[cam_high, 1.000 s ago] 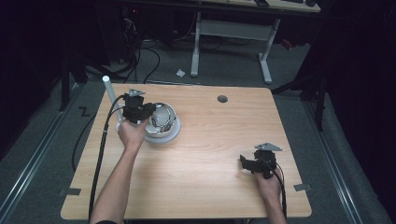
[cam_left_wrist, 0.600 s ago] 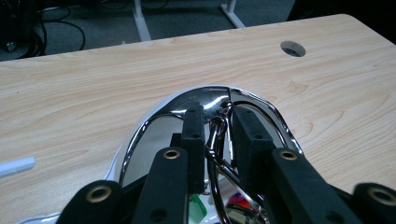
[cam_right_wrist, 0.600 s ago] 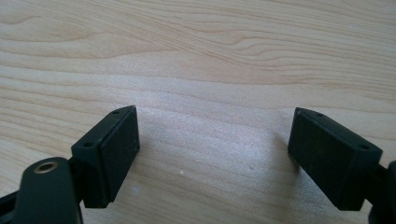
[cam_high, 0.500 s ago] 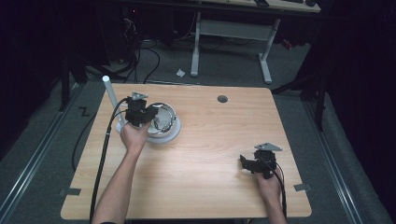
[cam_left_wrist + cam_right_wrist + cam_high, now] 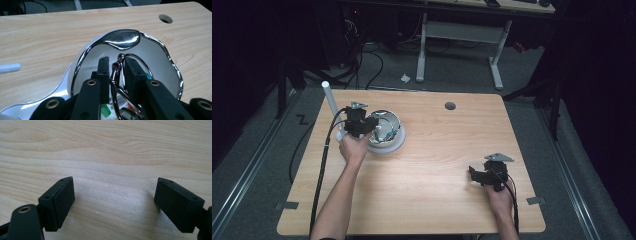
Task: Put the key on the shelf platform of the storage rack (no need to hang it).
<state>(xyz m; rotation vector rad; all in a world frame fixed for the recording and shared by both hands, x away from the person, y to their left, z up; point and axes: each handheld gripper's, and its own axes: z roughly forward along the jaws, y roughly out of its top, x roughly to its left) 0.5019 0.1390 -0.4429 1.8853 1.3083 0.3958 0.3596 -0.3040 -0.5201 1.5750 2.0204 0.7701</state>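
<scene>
The left gripper (image 5: 371,126) is positioned at the left rear of the wooden counter (image 5: 437,150), held by the person's left hand (image 5: 353,148). Its fingers (image 5: 103,72) reach into a white bowl (image 5: 396,142) with a chrome-trimmed rim. In the left gripper view, the fingers are pinched on a loop of chrome wire (image 5: 117,72) that rises out of the bowl between them. The wire's long axis runs roughly upright in that view, and its top end points toward a polished chrome tab (image 5: 122,39) on the bowl's far rim. A larger ring of the same wire (image 5: 140,60) curves off to one side behind the fingers. Small coloured items, green (image 5: 105,110) and orange among them, lie at the bottom of the bowl; what they are cannot be told.

A white tube (image 5: 330,102) stands tilted just beside the bowl, at the counter's left rear corner. A black cable (image 5: 323,165) trails from the left gripper toward the near edge of the counter.

The right gripper (image 5: 476,175) rests low over the right front area of the counter, well apart from the bowl, held by the right hand (image 5: 499,195). In the right gripper view, its fingers (image 5: 60,201) are spread wide with bare wood grain between them.

A round cable hole (image 5: 450,106) sits near the rear edge of the counter.
</scene>
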